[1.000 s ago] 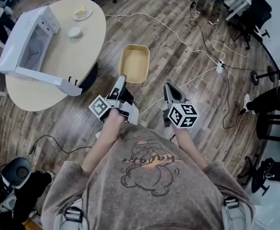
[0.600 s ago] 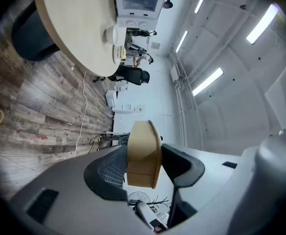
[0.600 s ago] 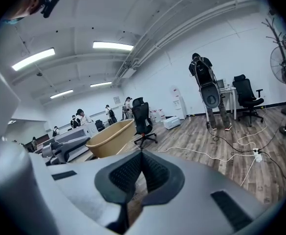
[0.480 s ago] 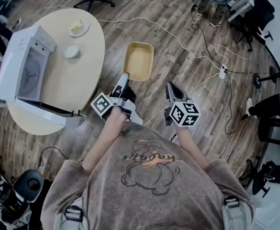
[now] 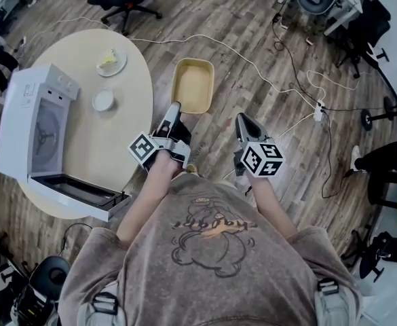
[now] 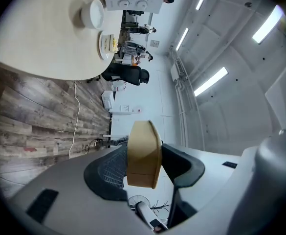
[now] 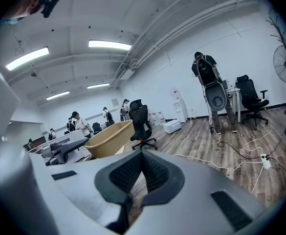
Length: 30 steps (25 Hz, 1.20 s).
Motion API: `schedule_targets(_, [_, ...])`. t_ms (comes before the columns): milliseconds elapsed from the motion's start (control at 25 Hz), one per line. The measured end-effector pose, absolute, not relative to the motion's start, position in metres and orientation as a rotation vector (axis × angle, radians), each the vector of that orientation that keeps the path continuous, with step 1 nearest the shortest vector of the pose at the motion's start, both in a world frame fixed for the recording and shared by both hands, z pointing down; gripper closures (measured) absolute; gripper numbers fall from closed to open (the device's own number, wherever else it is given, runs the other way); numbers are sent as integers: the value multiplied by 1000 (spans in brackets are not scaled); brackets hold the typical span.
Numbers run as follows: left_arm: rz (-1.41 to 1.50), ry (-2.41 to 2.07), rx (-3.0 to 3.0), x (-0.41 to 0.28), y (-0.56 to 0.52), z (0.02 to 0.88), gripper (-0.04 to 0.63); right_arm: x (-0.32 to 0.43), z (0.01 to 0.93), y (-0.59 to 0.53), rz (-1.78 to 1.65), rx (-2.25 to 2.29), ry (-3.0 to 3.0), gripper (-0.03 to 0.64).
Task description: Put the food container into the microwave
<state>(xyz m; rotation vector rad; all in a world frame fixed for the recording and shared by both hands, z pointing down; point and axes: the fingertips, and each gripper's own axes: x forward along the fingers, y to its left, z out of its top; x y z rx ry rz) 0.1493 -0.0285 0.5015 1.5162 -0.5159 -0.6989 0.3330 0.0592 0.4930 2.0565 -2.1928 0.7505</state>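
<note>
Head view: tan food container point(image 5: 193, 85) up in the air above the wood floor point(image 5: 252, 53), near rim pinched by the left gripper point(image 5: 175, 107), container at 12 o'clock of that gripper. Right gripper point(image 5: 241, 119) just beside at 3 o'clock, apart from the container. At 9 o'clock, a round table point(image 5: 120, 141) with a white microwave point(image 5: 22, 124), its door point(image 5: 79, 192) swung down open at the table's near edge; a small bowl point(image 5: 103, 100) and a plate of food point(image 5: 110, 61) at the table's far side. White cable point(image 5: 252, 63) trailing across the floor at 1 o'clock. Left gripper view: jaws clamped on the container's wall, 1 pad on each face, container edge-on in the middle; table, bowl and plate at 11 o'clock, well apart. Right gripper view: jaws closed together, nothing between them; container at 10 o'clock beyond the tips, a black office chair point(image 7: 142, 121) behind it at 12 o'clock.
</note>
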Motion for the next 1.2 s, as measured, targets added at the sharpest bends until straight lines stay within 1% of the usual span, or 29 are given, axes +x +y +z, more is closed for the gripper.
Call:
schedule_targets(320, [-752,-531,1498,141,-61,493,364,325,492,19,773,2001,-2225,623])
schedule_targets(720, [-838,-610,1485,129,-107,496,364,319,494,-55,713,1858,-2320,623])
schedule_targets(960, [-921,-716,1450,104,-135,498,364,295,497,-112,722,1662,-2419,623])
schedule_targets(1200, [-1018,-835,1403,61,-158,502,364,253,501,-161,737,1464,-2503,623])
